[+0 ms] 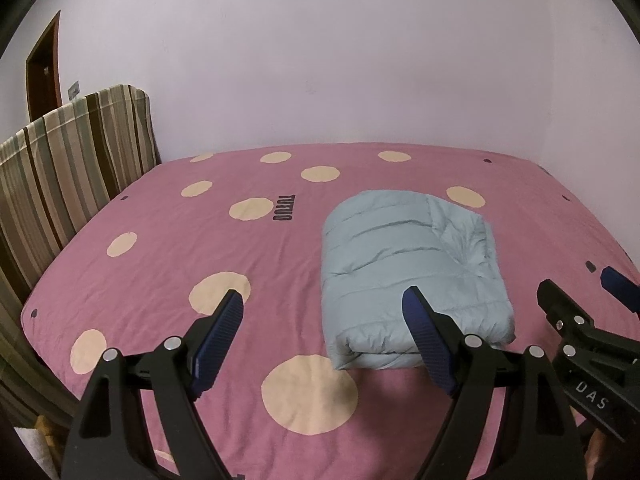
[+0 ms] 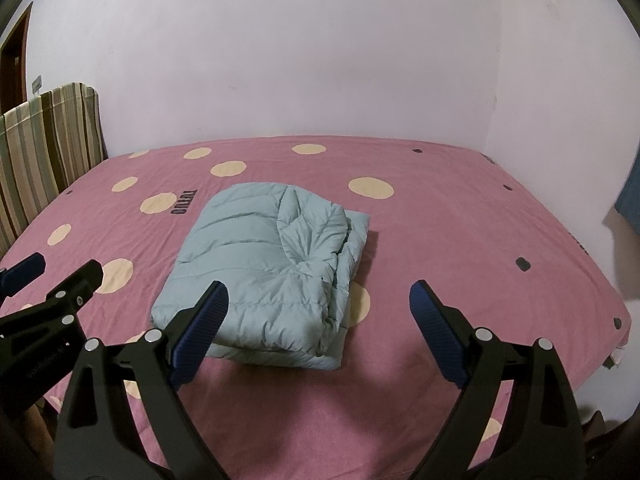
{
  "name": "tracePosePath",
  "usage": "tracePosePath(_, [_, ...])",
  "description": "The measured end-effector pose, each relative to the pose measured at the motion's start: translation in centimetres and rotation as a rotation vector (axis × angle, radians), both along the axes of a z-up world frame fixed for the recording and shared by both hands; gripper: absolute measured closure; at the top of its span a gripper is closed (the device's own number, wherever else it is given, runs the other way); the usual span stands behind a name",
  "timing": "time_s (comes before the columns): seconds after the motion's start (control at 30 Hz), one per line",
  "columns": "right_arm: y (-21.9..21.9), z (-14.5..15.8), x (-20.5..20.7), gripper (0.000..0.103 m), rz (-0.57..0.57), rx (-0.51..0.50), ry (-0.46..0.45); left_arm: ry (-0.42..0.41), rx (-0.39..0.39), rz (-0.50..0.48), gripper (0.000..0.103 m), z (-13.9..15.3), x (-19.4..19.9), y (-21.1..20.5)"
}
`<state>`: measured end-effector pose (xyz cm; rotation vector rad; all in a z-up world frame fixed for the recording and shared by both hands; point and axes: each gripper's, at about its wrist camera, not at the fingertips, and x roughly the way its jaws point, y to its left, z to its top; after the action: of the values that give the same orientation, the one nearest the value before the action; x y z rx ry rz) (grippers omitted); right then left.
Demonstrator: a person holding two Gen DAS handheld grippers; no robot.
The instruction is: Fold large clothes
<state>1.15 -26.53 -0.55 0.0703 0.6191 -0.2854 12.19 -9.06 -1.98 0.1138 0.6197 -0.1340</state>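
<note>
The left gripper (image 1: 326, 320) stands with its jaws spread wide and nothing between the pads; it hangs above the near edge of the bed (image 1: 152, 248), clear of the fabric. The right gripper (image 2: 320, 312) is likewise spread and empty, beside the left one at the same near edge. The task's thing, a pale blue padded jacket (image 2: 268, 268), lies folded into a compact rectangular bundle on the pink dotted cover, roughly mid-bed and closer to the near edge than to the far wall. Its long axis runs away from the grippers, near edge to far edge. In the left wrist view the bundle sits ahead and to the right, with its near left corner behind the inner finger; in the right wrist view it sits ahead and to the left, its near edge just beyond the inner finger. The bundle therefore lies between the two grippers, about equally near to each. Judged from the neat, closed shape, the fold appears complete or nearly so; any further move would approach the near short edge from both sides.
</note>
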Motion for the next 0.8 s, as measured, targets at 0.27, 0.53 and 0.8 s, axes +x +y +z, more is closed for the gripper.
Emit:
tracePosePath(0.27, [0.2,0.0,0.0,0.011,0.006,-0.007,0.002,-0.001,-0.006,-0.006,0.019,0.0,0.0,0.0])
tracePosePath(0.53, [0.3,-0.2,0.3,0.011,0.014,-0.01,0.011,0.029,-0.014,0.008,0.017,-0.2,0.6,0.1])
tracePosePath(0.8, [0.1,-0.5,0.6,0.011,0.012,-0.007,0.017,0.008,0.007,0.028,0.017,-0.7,1.3,0.3])
